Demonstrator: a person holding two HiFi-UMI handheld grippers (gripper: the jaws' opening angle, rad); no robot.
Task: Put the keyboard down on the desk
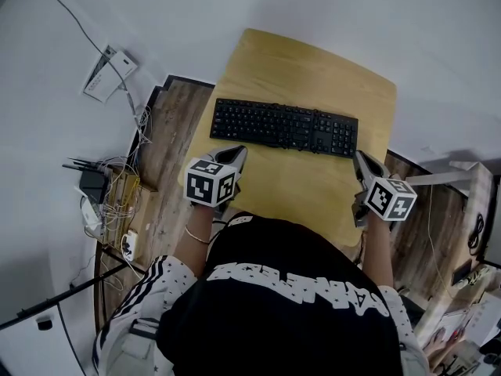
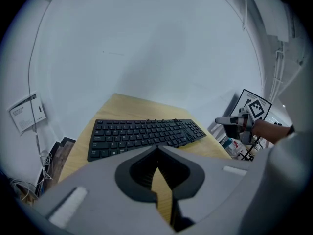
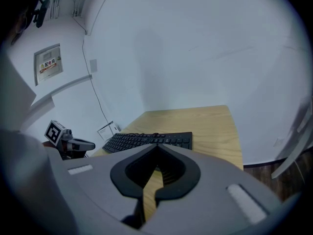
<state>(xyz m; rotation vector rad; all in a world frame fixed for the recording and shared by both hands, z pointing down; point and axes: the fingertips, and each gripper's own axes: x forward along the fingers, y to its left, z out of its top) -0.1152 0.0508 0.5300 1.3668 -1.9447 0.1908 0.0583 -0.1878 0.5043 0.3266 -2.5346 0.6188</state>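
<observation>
Fingers (image 2: 93,180) closed and empty on left gripper (image 1: 238,152) and right gripper (image 1: 359,157), keyboard (image 1: 283,126) lying flat on desk (image 1: 313,73).

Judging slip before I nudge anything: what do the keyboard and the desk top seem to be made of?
Keyboard: likely matte black plastic; separate moulded keys, hardly any glare. Desk top: pale wood or wood-look laminate, smooth with faint grain lines; solid or veneer I cannot tell.
</observation>
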